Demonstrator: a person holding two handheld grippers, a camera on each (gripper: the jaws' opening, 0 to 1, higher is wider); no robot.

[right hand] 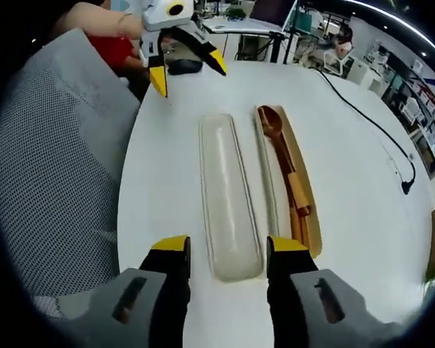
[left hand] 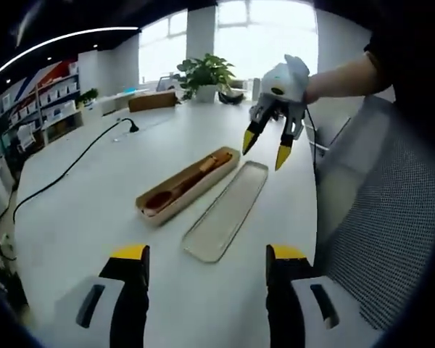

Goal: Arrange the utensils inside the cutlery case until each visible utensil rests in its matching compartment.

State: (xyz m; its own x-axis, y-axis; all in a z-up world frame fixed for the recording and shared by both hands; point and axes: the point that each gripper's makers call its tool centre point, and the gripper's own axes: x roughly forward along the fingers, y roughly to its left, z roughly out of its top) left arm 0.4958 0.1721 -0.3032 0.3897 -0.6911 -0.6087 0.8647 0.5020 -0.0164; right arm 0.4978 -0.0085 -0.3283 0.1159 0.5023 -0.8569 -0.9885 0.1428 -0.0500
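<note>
On the white table lies an open tan cutlery case (left hand: 188, 184) (right hand: 309, 196) holding a brown wooden spoon (left hand: 175, 191) (right hand: 276, 136) and other wooden utensils at one end. Its translucent lid (left hand: 227, 210) (right hand: 228, 200) lies flat beside it. My left gripper (left hand: 206, 254) (right hand: 187, 64) is open, hovering short of the lid with nothing between its jaws. My right gripper (right hand: 227, 248) (left hand: 267, 147) is open too, held in the air past the lid's far end in the left gripper view and over the lid's near end in its own view.
A black cable (left hand: 72, 165) (right hand: 370, 119) runs across the table. A potted plant (left hand: 203, 75) stands at the table's far end. A grey mesh chair (left hand: 380, 217) (right hand: 58, 174) sits along the table edge. Shelves (left hand: 47, 101) line the wall.
</note>
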